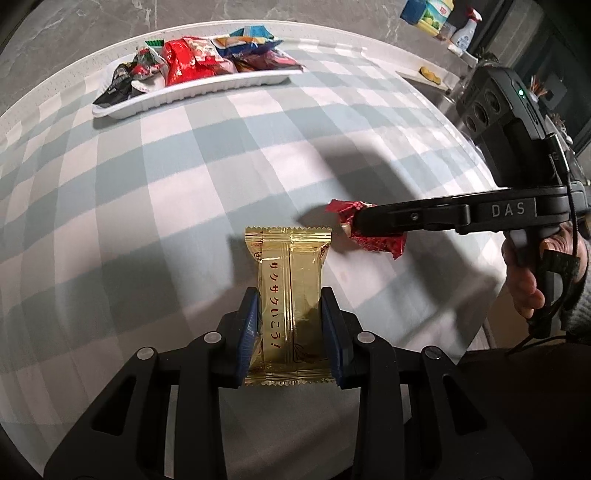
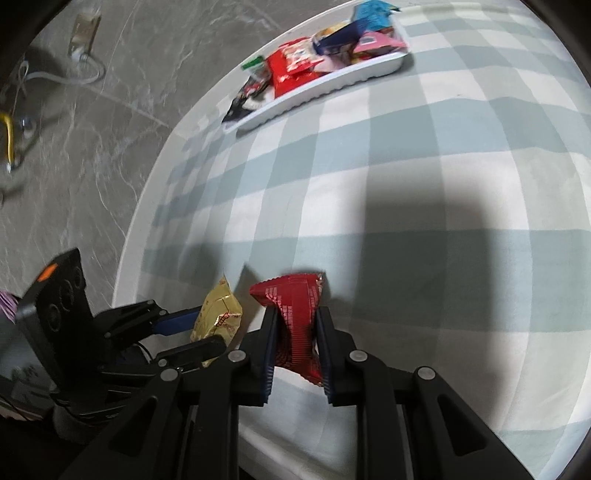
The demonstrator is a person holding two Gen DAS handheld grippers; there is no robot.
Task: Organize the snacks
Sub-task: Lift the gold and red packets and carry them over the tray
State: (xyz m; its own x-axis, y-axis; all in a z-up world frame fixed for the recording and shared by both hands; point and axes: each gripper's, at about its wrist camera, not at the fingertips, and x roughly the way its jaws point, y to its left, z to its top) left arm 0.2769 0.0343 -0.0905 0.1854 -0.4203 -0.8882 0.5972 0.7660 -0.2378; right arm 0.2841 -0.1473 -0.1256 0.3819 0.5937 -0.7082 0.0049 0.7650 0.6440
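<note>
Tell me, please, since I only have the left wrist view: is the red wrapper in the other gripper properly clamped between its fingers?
Observer: Yes, the right gripper pinches the crinkled red foil snack packet at its middle, twisting it.
Operator: Is anything on the floor past the table edge?
Observer: A beige power strip with a white cable lies on the grey marbled floor.
Operator: Does my gold packet look squeezed?
Observer: The gold foil snack packet bulges above the left gripper.
</note>
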